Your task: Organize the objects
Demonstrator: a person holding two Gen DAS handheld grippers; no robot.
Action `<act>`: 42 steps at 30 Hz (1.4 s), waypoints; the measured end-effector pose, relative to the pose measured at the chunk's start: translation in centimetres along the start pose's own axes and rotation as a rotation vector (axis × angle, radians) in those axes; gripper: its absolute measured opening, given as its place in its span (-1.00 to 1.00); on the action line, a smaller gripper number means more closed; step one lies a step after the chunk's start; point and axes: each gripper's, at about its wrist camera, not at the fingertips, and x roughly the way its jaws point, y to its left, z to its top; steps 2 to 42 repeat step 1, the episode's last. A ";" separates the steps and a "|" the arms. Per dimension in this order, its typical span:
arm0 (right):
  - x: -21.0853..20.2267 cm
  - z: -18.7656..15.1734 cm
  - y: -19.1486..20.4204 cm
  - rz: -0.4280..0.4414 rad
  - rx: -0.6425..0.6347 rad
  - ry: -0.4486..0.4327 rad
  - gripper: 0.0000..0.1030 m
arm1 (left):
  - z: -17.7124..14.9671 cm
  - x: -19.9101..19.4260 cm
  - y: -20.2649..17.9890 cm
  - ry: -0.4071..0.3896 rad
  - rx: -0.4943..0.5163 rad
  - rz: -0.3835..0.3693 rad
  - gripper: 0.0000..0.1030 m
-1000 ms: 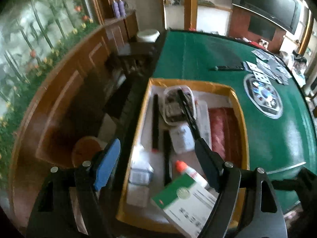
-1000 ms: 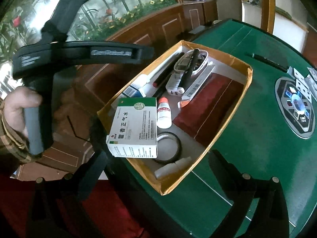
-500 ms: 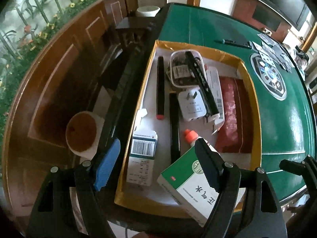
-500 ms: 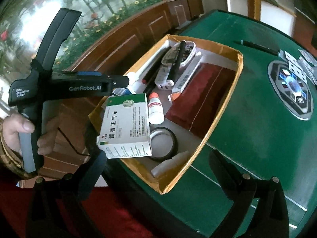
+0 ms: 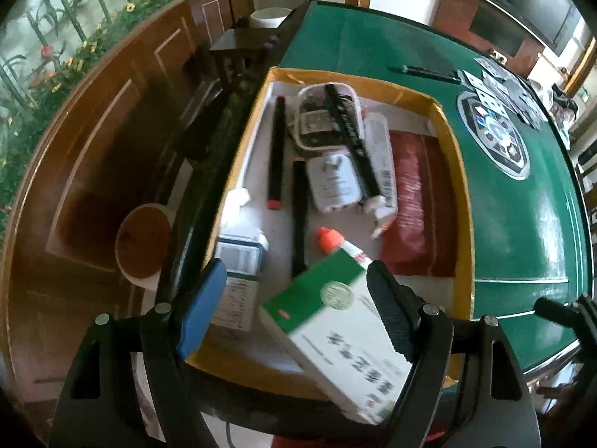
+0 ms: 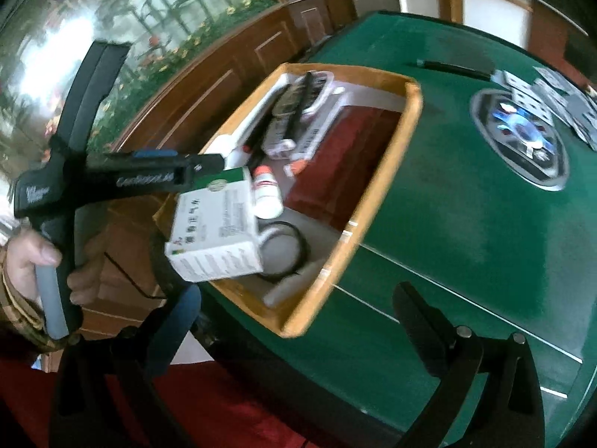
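A yellow cardboard box [image 5: 460, 201] [image 6: 406, 119] sits at the near corner of the green table [image 5: 522, 224] [image 6: 485, 224]. It holds black markers, a white charger, a clear tub, a red cloth, a small orange-capped bottle [image 5: 330, 240] [image 6: 266, 196] and a black ring [image 6: 283, 250]. A green and white medicine carton [image 5: 347, 332] [image 6: 216, 231] leans on the box's near end. My left gripper [image 5: 294, 306] [image 6: 209, 166] hangs open just above the carton. My right gripper [image 6: 298, 321] is open and empty over the table's near edge.
Playing cards [image 5: 503, 89] and a black pen [image 5: 425, 71] lie at the far side of the table by a round inlaid panel [image 5: 494, 132]. Wooden panelling [image 5: 93, 130] and a round stool [image 5: 143, 239] are left of the table.
My left gripper has come closer to the medicine carton, which now fills more of its view. My right gripper's view has swung left and tilted.
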 end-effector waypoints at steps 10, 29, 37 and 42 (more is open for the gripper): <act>-0.5 -0.5 -0.7 -0.008 0.012 -0.006 0.99 | -0.2 -0.2 -0.5 -0.001 -0.001 -0.001 0.53; -0.5 -0.5 -0.7 -0.008 0.012 -0.006 0.99 | -0.2 -0.2 -0.5 -0.001 -0.001 -0.001 0.53; -0.5 -0.5 -0.7 -0.008 0.012 -0.006 0.99 | -0.2 -0.2 -0.5 -0.001 -0.001 -0.001 0.53; -0.5 -0.5 -0.7 -0.008 0.012 -0.006 0.99 | -0.2 -0.2 -0.5 -0.001 -0.001 -0.001 0.53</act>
